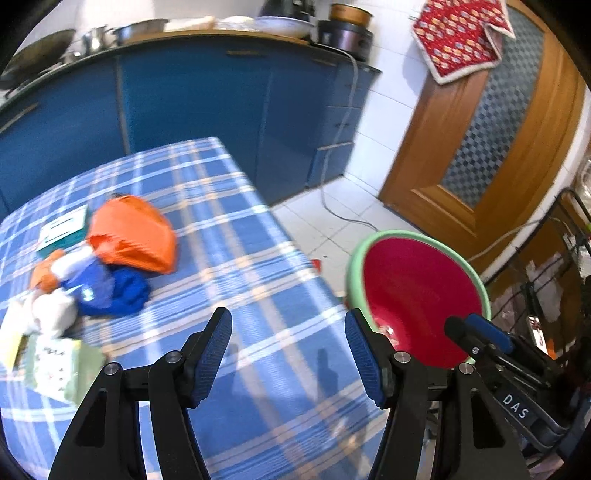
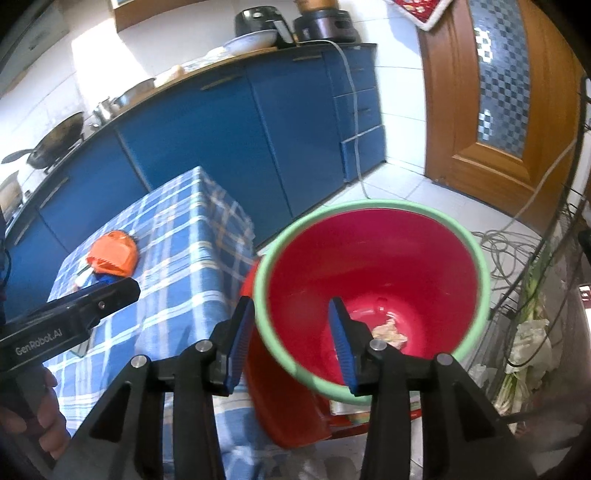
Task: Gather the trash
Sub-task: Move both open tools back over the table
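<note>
Looking at it, both tongs, left [image 1: 288,354] and right [image 2: 291,343], gape empty; trash pile [image 1: 110,258] sits far-left on the surface [image 1: 258,258], bucket [image 2: 373,291] right. I'd grab the orange bag [image 1: 133,236] by its loose edge first.

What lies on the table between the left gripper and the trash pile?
Only bare checked tablecloth, seen in the left wrist view; the left gripper is open above it, and the trash pile sits farther left.

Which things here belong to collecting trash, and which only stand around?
Job: orange wrapper, blue wrapper, white crumpled paper, red bin, crumpled scrap inside it.

Around: wok, rice cooker, wooden door, cables.
</note>
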Available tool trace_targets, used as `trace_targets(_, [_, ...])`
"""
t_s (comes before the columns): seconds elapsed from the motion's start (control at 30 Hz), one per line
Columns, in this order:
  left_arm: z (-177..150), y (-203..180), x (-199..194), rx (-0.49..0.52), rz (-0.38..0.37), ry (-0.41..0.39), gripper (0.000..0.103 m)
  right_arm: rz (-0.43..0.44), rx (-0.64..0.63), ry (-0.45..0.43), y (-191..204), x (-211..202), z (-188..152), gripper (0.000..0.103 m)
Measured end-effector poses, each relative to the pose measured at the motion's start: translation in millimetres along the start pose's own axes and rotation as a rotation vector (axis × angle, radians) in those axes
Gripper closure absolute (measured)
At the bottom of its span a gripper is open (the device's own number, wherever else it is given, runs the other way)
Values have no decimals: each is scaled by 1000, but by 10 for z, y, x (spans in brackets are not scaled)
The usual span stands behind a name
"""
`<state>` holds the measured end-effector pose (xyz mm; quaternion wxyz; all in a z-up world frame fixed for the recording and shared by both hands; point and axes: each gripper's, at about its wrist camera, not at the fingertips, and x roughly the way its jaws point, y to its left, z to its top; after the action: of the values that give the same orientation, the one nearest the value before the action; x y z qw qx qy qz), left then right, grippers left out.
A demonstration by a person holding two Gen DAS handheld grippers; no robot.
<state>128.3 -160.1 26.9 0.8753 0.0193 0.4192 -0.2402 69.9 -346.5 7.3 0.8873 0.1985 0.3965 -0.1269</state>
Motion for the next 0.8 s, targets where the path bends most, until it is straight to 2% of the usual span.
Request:
trace_targets(0.5, [-161, 1119, -387, -186, 176, -49, 38, 96, -97, 40, 668, 142, -50, 56])
trace_targets(0.8, [-214, 1814, -612, -239, 306, -66, 38, 138, -163, 79, 1103, 296, -56, 53])
